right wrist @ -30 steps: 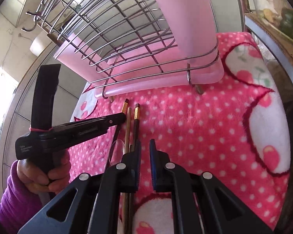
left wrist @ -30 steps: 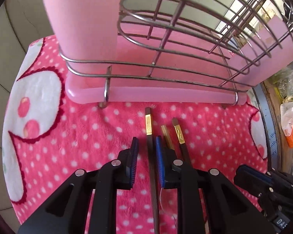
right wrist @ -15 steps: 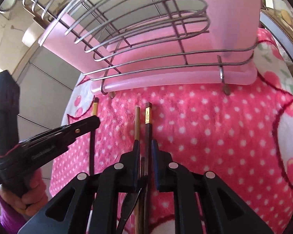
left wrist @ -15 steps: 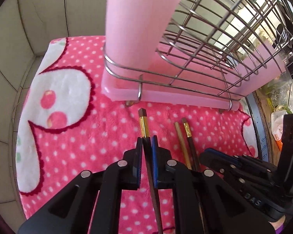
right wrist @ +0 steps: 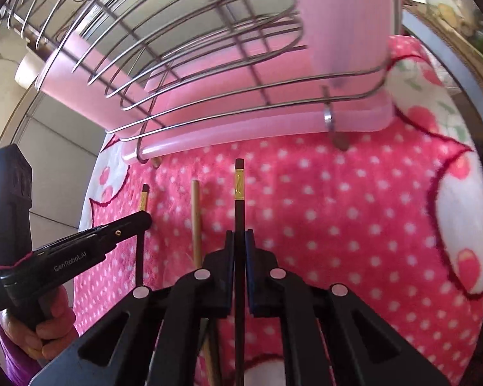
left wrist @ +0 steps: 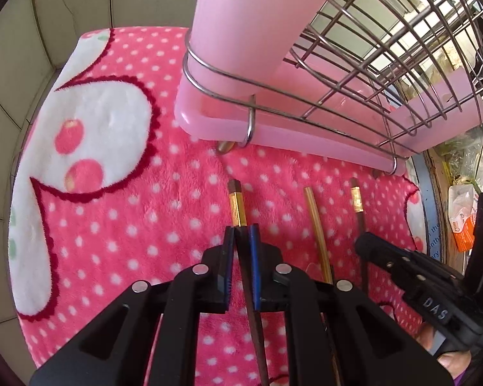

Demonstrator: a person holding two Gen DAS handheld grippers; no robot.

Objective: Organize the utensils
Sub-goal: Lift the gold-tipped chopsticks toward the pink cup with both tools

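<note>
Three sticks lie in front of a wire dish rack (left wrist: 354,74) on a pink tray. My left gripper (left wrist: 241,234) is shut on a dark chopstick with a gold band (left wrist: 236,206). My right gripper (right wrist: 240,238) is shut on a second dark chopstick with a gold band (right wrist: 239,186), also in the left wrist view (left wrist: 356,199). A plain wooden stick (left wrist: 315,218) lies between them on the towel, also in the right wrist view (right wrist: 195,215). The left gripper appears at the left of the right wrist view (right wrist: 138,222). A pink utensil cup (left wrist: 241,19) stands at the rack's corner.
A pink polka-dot towel (left wrist: 119,212) with white heart patches covers the counter. Tiled wall (left wrist: 22,32) is at the left. A clear spoon-like piece (left wrist: 312,270) lies by the wooden stick. Packets and clutter (left wrist: 463,222) sit at the far right.
Both grippers closed on a gold-banded chopstick each and drew apart, separating the two chopsticks from the wooden stick. Both views shifted closer toward the rack.
</note>
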